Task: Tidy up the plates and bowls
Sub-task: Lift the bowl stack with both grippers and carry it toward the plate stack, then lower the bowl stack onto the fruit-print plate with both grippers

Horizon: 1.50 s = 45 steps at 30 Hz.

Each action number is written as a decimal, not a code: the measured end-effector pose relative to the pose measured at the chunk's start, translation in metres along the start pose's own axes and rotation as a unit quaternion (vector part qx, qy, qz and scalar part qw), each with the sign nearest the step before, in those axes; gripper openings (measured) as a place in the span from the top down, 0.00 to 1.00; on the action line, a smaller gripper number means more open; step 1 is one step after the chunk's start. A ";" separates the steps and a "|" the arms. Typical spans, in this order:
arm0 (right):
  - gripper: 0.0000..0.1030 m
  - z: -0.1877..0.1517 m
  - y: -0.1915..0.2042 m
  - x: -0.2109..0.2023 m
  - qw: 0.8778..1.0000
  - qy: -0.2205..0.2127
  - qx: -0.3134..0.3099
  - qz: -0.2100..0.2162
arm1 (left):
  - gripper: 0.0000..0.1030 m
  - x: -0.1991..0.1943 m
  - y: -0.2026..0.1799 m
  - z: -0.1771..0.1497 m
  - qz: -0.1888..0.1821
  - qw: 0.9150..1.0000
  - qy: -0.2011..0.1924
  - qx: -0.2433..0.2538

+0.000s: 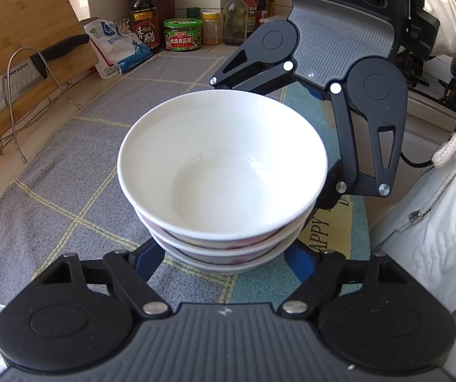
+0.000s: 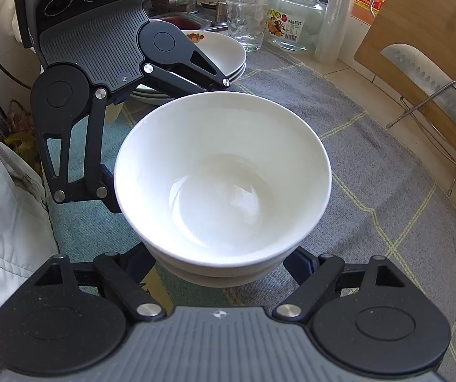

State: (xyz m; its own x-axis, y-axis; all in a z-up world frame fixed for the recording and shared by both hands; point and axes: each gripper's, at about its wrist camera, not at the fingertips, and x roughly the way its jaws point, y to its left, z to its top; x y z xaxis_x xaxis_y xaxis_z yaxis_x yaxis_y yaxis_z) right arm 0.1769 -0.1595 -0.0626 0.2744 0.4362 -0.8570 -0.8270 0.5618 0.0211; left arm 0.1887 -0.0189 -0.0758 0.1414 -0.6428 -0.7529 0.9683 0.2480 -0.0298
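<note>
item: stack of white bowls (image 1: 224,191), nested, standing on the grey checked cloth (image 1: 52,191) and taken here as the landmark. done, by my reading: bowls gathered into one pile; a stack of plates (image 2: 224,52) sits piled just behind it, toward the sink. left gripper (image 1: 228,256): jaws clamped on the lower part of the bowl stack. right gripper (image 2: 224,262): jaws flank the stack's base from the opposite side; contact is hidden by the bowls, so i cannot tell its grip. left to do: probably setting the stack in its final place. knife rack (image 1: 30,102) stands well off to one side.
</note>
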 end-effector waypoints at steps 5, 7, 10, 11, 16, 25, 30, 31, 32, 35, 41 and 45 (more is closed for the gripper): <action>0.14 0.015 0.002 -0.006 1.000 -0.003 -0.019 0.000 | 0.21 -0.016 0.002 -0.001 0.014 1.000 -0.007 -0.009; 0.14 0.022 0.003 -0.007 1.000 -0.005 -0.025 0.005 | 0.21 -0.023 0.004 -0.002 0.020 1.000 -0.010 -0.015; 0.14 0.033 0.004 -0.007 0.999 -0.008 -0.034 0.012 | 0.21 -0.035 0.006 -0.005 0.030 0.999 -0.013 -0.021; 0.14 0.038 0.005 -0.007 0.999 -0.008 -0.038 0.014 | 0.21 -0.039 0.007 -0.006 0.034 0.999 -0.014 -0.025; 0.14 0.058 0.010 -0.003 0.998 -0.012 -0.062 0.018 | 0.21 -0.058 0.011 -0.015 0.053 0.998 -0.018 -0.039; 0.14 0.104 0.020 0.010 0.993 -0.021 -0.111 0.033 | 0.21 -0.091 0.021 -0.034 0.093 0.993 -0.025 -0.066; 0.14 0.130 0.028 0.021 0.989 -0.029 -0.138 0.040 | 0.21 -0.113 0.030 -0.050 0.119 0.989 -0.026 -0.079; 0.14 0.136 0.030 0.024 0.988 -0.031 -0.143 0.042 | 0.21 -0.117 0.032 -0.053 0.123 0.989 -0.025 -0.081; 0.14 0.140 0.031 0.027 0.988 -0.032 -0.148 0.043 | 0.21 -0.120 0.034 -0.056 0.129 0.988 -0.024 -0.083; 0.14 0.155 0.035 0.038 0.985 -0.035 -0.159 0.048 | 0.21 -0.129 0.041 -0.066 0.142 0.985 -0.022 -0.091; 0.14 0.177 0.042 0.060 0.983 -0.035 -0.173 0.058 | 0.21 -0.139 0.054 -0.084 0.156 0.982 -0.014 -0.104; 0.14 0.184 0.043 0.074 0.983 -0.032 -0.173 0.060 | 0.21 -0.140 0.063 -0.095 0.158 0.981 -0.009 -0.110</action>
State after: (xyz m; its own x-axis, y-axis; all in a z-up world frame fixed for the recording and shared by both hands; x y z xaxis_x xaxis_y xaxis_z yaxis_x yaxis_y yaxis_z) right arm 0.2523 0.0263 -0.0304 0.1864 0.5337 -0.8249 -0.9695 0.2360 -0.0664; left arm 0.2106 0.1554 -0.0352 0.4330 -0.5199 -0.7363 0.8075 0.5867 0.0606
